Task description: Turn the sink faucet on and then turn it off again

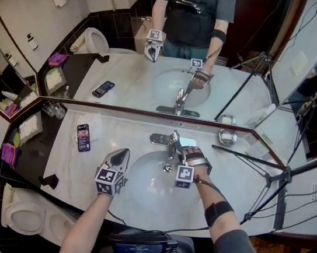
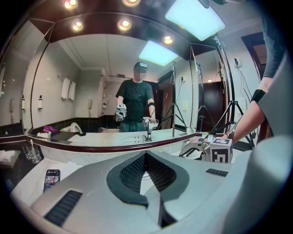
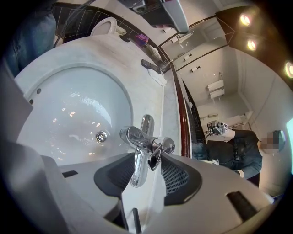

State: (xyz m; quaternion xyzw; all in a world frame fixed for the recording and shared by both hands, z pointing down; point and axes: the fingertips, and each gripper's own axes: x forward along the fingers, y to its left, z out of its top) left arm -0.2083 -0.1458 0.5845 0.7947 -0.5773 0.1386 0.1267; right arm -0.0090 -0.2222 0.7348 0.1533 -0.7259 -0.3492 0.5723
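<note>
Head view, looking down on a marble bathroom bench under a wide mirror, with an oval sink set into it. Well left of the faucet, a phone lies flat. Closer to the faucet's left, beside the sink's rim, the left hand-held gripper hovers with its jaws together and nothing in them. The chrome faucet stands at the back of the sink, against the mirror. Just right of it, the right hand-held gripper reaches in, jaws apart on either side of the faucet's lever, not visibly squeezing it. No water stream shows, so turning on seems about to start, and turning off would follow.
</note>
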